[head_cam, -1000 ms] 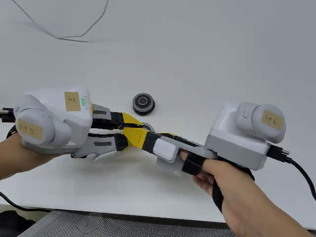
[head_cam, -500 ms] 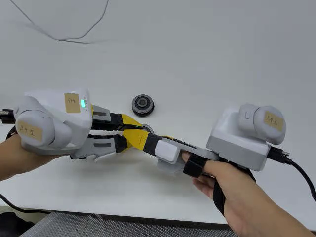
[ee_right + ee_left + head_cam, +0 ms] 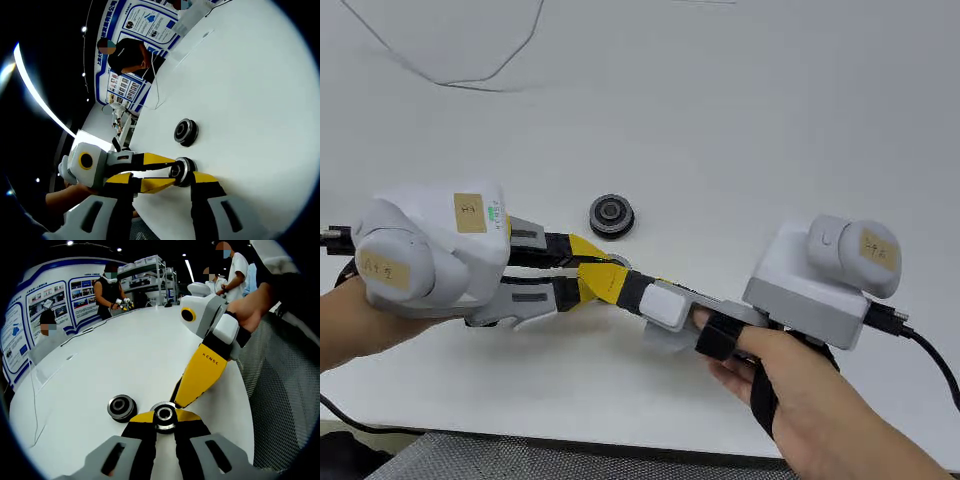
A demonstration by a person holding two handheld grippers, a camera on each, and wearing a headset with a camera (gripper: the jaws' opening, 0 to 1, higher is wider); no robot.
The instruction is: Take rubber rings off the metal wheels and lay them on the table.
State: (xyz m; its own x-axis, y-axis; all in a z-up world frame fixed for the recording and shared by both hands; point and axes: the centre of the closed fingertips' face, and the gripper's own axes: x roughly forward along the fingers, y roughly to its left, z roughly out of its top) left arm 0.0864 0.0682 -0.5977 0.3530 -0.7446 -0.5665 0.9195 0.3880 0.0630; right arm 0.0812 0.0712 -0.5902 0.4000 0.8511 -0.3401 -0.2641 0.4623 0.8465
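Left claw (image 3: 165,417) — pinching a metal wheel (image 3: 165,413), one yellow tip on each side of it. The wheel has a pale metal rim and a dark hub. Whether a rubber ring sits on it cannot be told.

Right claw (image 3: 182,178) — reaches in from the opposite side and closes on the same wheel. In the right gripper view its tips touch the wheel's two sides. In the head view the yellow tips of both claws cross at one spot, low over the table (image 3: 770,120).

Second wheel (image 3: 611,213) — dark-banded, lying flat on the table just beyond the crossed tips and apart from them, untouched.

Left hand (image 3: 350,320) and right hand (image 3: 790,385) — each wrapped around its gripper's handle near the table's front edge.
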